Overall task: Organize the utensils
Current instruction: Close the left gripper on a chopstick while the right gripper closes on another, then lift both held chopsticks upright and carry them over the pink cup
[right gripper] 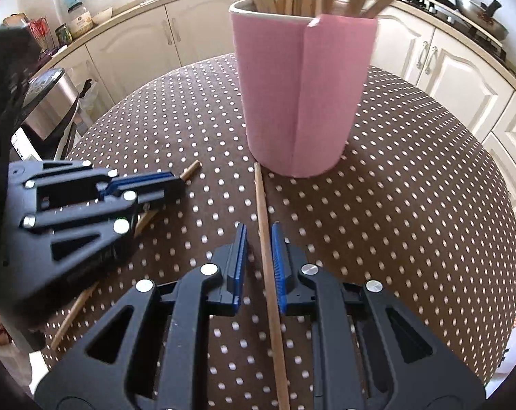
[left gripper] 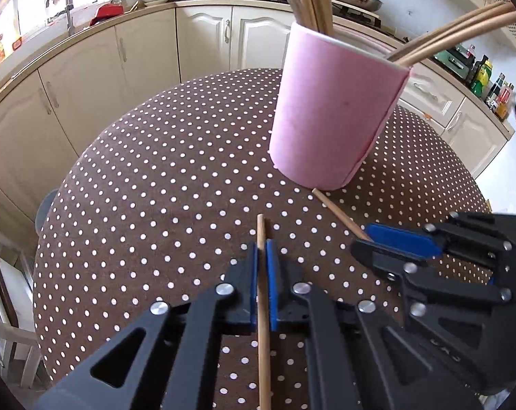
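Left gripper (left gripper: 262, 259): blue pads closed on a thin wooden chopstick (left gripper: 262, 307), held near one end; the short end pokes out ahead, the long shaft runs back under the black frame. In the right wrist view this stick still lies low along the brown, white-dotted tablecloth (right gripper: 411, 205), so lift-off is not confirmed.

Centre: a pink cylindrical holder (left gripper: 333, 109) stands upright on the cloth, already packed with wooden chopsticks leaning several ways.

Right gripper (right gripper: 259, 256): jaws narrowly apart, straddling a second wooden chopstick (right gripper: 268, 266) that lies flat, its far tip just beside the holder's base. A gap shows on the left pad's side; contact at the right pad I cannot tell. Judged not gripped.

Risks:
- Left grip sits far off the stick's middle; the long tail could swing or pivot in the pads on lifting.
- The crowded holder mouth could deflect an incoming tip, or a nudge could tip the holder.
- The grippers work close together; frames could collide on a simultaneous lift.

Counts: loose chopsticks on cloth, two. Holder, one. Grippers, two. Sticks in holder: several, exact number unclear.
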